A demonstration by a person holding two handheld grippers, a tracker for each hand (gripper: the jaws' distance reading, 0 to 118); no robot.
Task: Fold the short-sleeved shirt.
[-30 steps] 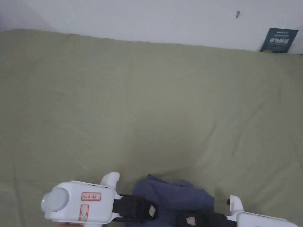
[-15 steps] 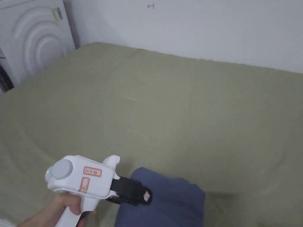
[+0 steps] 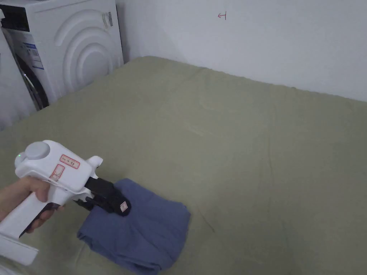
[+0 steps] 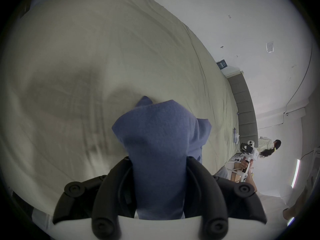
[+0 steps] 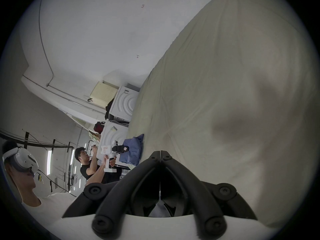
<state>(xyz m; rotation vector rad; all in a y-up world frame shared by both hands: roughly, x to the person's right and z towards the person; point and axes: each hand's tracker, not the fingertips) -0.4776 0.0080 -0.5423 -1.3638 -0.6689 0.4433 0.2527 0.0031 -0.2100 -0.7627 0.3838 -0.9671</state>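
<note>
Blue shirt (image 3: 143, 229) lies folded at lower left, pinched in the left gripper (image 3: 120, 207); right gripper (image 5: 160, 154) is closed tight, holding nothing.

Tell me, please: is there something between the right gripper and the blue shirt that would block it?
Nothing visible blocks it. The right gripper, jaws closed and empty, is over bare green bed cover. The blue shirt lies folded on that cover, clamped by the left gripper, which is the one thing beside it.
</note>
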